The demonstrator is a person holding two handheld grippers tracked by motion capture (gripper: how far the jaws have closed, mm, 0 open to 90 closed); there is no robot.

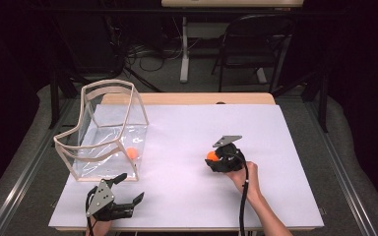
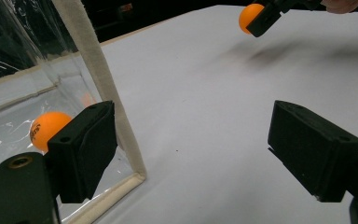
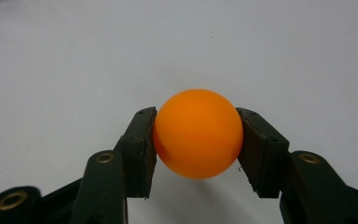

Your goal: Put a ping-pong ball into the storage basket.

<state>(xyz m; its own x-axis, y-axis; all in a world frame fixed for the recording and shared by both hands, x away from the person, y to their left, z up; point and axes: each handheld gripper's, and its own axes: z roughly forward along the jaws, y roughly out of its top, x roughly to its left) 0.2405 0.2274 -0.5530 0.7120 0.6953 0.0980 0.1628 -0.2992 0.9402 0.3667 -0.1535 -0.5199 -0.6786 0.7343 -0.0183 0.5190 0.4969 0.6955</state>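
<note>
Black fingers (image 3: 142, 149) of the right gripper (image 3: 196, 140) pinch a smooth orange plastic ball (image 3: 197, 133) just above the white table (image 1: 275, 147). Leftward across the table stands a clear plastic bin with cream fabric trim (image 1: 106, 132), holding another orange ball (image 1: 132, 153). Beside it, the left gripper (image 1: 128, 189) waits wide open.

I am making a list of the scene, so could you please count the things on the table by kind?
Orange balls: 2, one held in the right gripper, one inside the clear box.
Clear boxes: 1.
Grippers: 2, the right one and the left gripper, open and holding nothing.
Total: 5.
</note>
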